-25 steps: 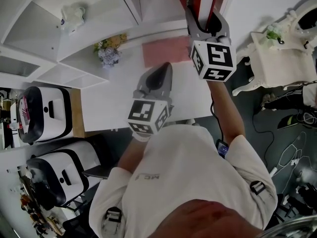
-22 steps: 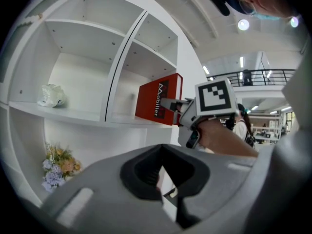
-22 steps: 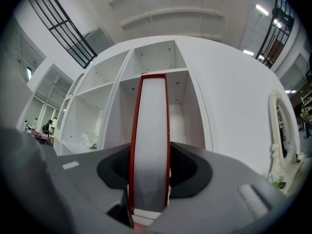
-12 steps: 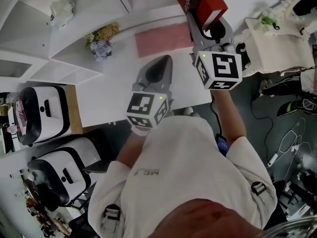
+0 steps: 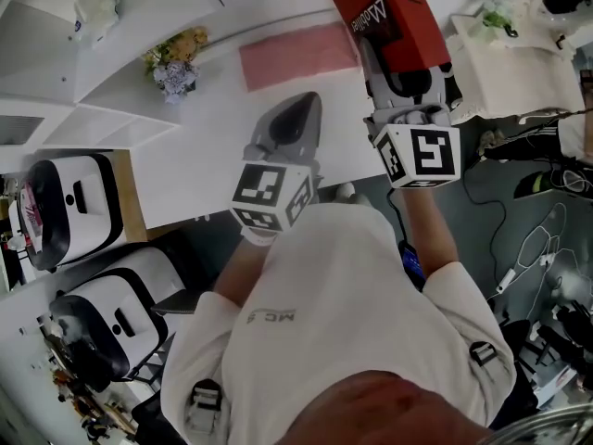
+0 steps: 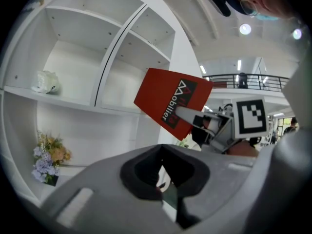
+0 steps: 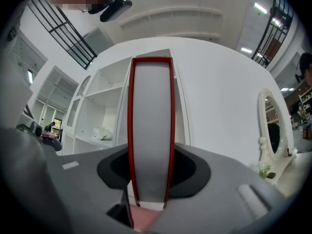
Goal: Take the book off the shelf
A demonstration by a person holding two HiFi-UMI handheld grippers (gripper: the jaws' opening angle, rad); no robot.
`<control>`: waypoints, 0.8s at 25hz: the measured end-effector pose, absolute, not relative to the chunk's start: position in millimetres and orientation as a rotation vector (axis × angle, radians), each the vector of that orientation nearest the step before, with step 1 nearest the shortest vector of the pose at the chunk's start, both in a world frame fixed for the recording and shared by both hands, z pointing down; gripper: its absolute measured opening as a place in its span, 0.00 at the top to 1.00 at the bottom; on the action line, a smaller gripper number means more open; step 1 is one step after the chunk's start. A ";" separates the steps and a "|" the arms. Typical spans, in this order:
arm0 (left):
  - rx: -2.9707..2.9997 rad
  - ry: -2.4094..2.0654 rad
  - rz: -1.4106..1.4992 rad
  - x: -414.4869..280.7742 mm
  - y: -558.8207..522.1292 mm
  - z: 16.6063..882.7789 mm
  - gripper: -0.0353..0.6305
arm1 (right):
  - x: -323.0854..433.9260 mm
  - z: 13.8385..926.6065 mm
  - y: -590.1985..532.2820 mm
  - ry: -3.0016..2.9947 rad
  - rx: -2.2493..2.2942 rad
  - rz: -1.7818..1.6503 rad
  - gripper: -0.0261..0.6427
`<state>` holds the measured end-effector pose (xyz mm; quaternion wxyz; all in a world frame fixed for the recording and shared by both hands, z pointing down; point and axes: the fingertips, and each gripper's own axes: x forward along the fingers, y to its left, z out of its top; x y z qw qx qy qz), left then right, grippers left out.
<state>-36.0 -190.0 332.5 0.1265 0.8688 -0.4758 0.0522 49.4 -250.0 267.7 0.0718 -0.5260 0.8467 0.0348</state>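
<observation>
A red book [image 5: 389, 12] with white print on its spine is out in the air in front of the white shelf unit [image 5: 139, 91]. My right gripper [image 5: 400, 63] is shut on its lower end. In the right gripper view the book's white page edge [image 7: 151, 126] stands upright between the jaws of the right gripper [image 7: 151, 182]. My left gripper [image 5: 298, 109] hangs to the book's left over the white top, jaws shut and holding nothing. From the left gripper view, past the left gripper [image 6: 163, 179], the book [image 6: 168, 101] tilts in the right gripper [image 6: 197, 118].
A pink mat [image 5: 296, 52] lies on the white surface below the shelf. A flower bunch [image 5: 174, 63] and a small white object [image 5: 95, 9] sit in shelf bays. A white vanity table [image 5: 519, 63] stands at right, white headsets [image 5: 65, 207] at left, cables [image 5: 547, 267] on the floor.
The right gripper has drawn the red book back out from the shelf, so more of its cover and spine shows. The left gripper has hardly moved.
</observation>
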 end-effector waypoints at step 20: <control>2.487 -1.321 0.172 -34.1 -185.8 368.8 0.94 | 65.8 335.4 -171.1 2.597 -1.539 0.084 0.72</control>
